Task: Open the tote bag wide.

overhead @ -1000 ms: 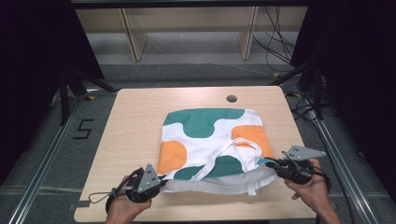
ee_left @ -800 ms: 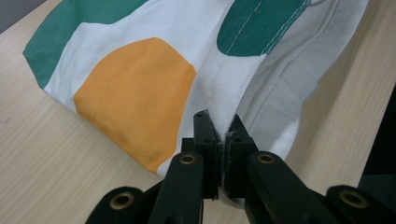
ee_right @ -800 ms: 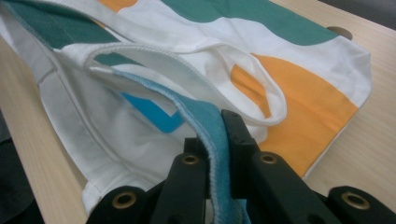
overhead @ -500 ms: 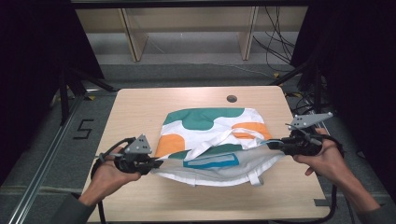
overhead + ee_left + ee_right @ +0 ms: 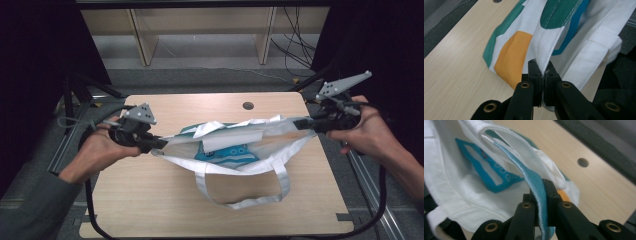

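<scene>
High view: a tote bag (image 5: 235, 145), white with teal and orange patches and a blue print inside, hangs stretched between the two tools above the wooden table (image 5: 150, 200). The left gripper (image 5: 155, 143) pinches one end of the bag's top edge; the right gripper (image 5: 300, 123) pinches the other end. The bag's body sags between them, and one white handle loop (image 5: 245, 197) droops down onto the tabletop near the person's side.

Left gripper view shows its jaws clenched on a thick white hem at a side seam, with only a narrow strip of cloth between the pads. Right gripper view shows its jaws clenched on a teal-edged hem; again just the edge is caught.

The main risk, as I judge it, is slip. Both bites are shallow, and the cloth is pulled fairly taut, so any further spreading of the hands could drag a hem out of one tool and let that end fall in a heap. The trailing handle could also snag under the bag or catch on the table's near edge when the bag is laid down or turned, leaving a fold trapped beneath. Uneven height between the hands would let the mouth twist.
</scene>
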Available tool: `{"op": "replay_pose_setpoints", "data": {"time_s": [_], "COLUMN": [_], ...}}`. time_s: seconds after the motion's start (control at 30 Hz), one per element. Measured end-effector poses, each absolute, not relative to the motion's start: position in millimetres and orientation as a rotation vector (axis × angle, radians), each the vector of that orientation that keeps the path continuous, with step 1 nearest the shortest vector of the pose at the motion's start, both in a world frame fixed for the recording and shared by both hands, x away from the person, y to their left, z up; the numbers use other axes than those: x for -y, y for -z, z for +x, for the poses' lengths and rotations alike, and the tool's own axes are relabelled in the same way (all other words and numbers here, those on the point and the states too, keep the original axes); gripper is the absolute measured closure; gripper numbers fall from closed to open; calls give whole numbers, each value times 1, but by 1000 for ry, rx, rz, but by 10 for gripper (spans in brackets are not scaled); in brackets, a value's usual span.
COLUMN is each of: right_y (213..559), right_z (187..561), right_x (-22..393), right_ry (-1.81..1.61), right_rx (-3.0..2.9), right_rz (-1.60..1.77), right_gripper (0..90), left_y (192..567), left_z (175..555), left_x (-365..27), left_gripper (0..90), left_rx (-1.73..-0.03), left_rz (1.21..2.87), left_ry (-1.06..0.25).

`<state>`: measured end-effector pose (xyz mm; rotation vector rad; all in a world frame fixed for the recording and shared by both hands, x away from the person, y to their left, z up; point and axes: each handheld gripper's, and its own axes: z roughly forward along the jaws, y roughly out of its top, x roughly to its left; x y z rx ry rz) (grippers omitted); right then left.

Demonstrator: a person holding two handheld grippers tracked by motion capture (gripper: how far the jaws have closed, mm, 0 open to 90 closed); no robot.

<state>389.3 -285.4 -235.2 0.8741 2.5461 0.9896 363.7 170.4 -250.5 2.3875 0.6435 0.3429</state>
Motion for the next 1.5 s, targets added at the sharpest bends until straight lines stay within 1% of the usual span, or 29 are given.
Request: {"op": "replay_pose_setpoints", "data": {"time_s": [0.03, 0.07, 0.1, 0.13, 0.17, 0.2, 0.3, 0.33, 0.47, 0.53, 0.6, 0.77, 1.0, 1.27, 1.3, 1.5], "right_y": [222, 215, 215, 203, 203, 194, 186, 183, 173, 173, 172, 174, 198, 223, 226, 238], "right_z": [392, 392, 392, 395, 395, 398, 398, 400, 402, 403, 403, 404, 416, 425, 426, 435], "right_x": [284, 283, 283, 285, 285, 286, 284, 285, 284, 284, 284, 281, 278, 282, 281, 278], "right_ry": [-969, -968, -968, -953, -953, -953, -957, -941, -938, -963, -978, -968, -904, -877, -875, -838], "right_rx": [-2511, -2509, -2509, -2504, -2504, -2470, -2474, -2470, -2474, -2455, -2464, -2488, -2489, -2504, -2503, -2501], "right_rz": [832, 838, 838, 819, 819, 805, 821, 779, 776, 787, 791, 789, 811, 858, 862, 877], "right_gripper": [881, 881, 881, 882, 882, 882, 882, 882, 882, 882, 882, 882, 882, 880, 880, 880], "left_y": [245, 232, 232, 220, 220, 214, 196, 191, 181, 179, 180, 189, 215, 240, 249, 264], "left_z": [364, 363, 363, 362, 362, 361, 360, 360, 359, 360, 363, 374, 401, 410, 414, 432], "left_x": [-170, -167, -167, -165, -165, -164, -161, -160, -160, -162, -164, -170, -171, -165, -164, -167], "left_gripper": [870, 871, 871, 871, 872, 872, 873, 873, 873, 873, 873, 873, 869, 866, 866, 863], "left_rx": [-631, -625, -625, -626, -626, -620, -641, -632, -642, -642, -664, -692, -717, -722, -742, -782], "left_rz": [2397, 2415, 2415, 2420, 2420, 2427, 2452, 2472, 2475, 2464, 2438, 2432, 2391, 2416, 2424, 2403], "left_ry": [-341, -357, -357, -358, -358, -366, -407, -410, -397, -410, -411, -383, -390, -359, -346, -334]}}
